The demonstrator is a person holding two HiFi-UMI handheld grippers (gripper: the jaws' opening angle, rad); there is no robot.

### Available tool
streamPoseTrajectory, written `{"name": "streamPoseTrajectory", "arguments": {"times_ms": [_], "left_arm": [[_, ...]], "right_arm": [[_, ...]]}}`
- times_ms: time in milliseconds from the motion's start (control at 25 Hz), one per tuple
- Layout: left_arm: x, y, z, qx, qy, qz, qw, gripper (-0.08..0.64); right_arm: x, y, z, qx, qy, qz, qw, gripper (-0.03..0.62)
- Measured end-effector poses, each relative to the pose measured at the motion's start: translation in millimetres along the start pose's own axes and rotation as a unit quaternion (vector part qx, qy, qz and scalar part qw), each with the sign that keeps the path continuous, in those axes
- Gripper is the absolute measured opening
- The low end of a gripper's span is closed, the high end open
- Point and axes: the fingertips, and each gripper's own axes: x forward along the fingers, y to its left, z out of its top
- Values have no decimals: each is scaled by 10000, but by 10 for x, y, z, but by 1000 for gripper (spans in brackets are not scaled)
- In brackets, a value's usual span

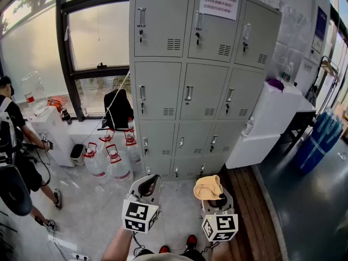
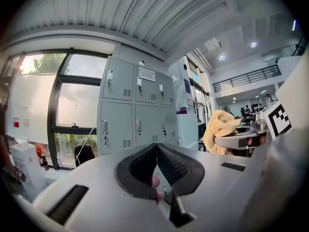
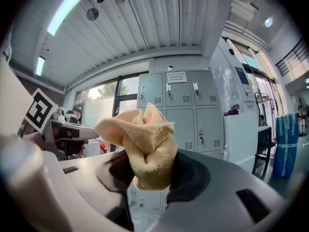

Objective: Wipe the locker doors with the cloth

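While both grippers hang low in front of the lockers [image 1: 206,80], the head view gives us the whole picture: 3 columns of 4 grey doors, a paper notice [image 1: 218,3] on the top middle one, and nothing touching any of them. The right gripper [image 1: 213,200] stands short of the lockers' bottom row with the cloth [image 1: 208,187] bunched at its tip. The left gripper [image 1: 147,186] sits beside it, equally short of the lockers. Water jugs [image 1: 109,159] cluster left of the lockers, and a white cabinet [image 1: 266,124] stands to their right.

Over to the left gripper view: jaws pressed together tip to tip, nothing between them, lockers ahead and well apart. It catches the cloth side-on, sticking out of the other gripper, and a fingertip [image 2: 155,181] showing behind the closed jaws, which the head view misses.

Now the right gripper view: jaws clamped on the cloth, a yellow towelling wad squeezed at its base and flaring above, blocking the lockers' lower doors. Only here is the grip itself plain.

My read: the cloth is in hand, but no wiping is under way. There's no contact with a door, so all 12 doors look left to do. Whether any is already cleaner, I can't tell.
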Motion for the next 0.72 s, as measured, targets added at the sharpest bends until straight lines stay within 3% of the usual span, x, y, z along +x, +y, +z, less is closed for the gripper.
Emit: {"name": "streamPoseTrajectory", "arguments": {"times_ms": [720], "left_arm": [[452,254,-30,0,33,149,9999,23]], "right_arm": [[503,-235,-72,140,59,80,9999,186]]}}
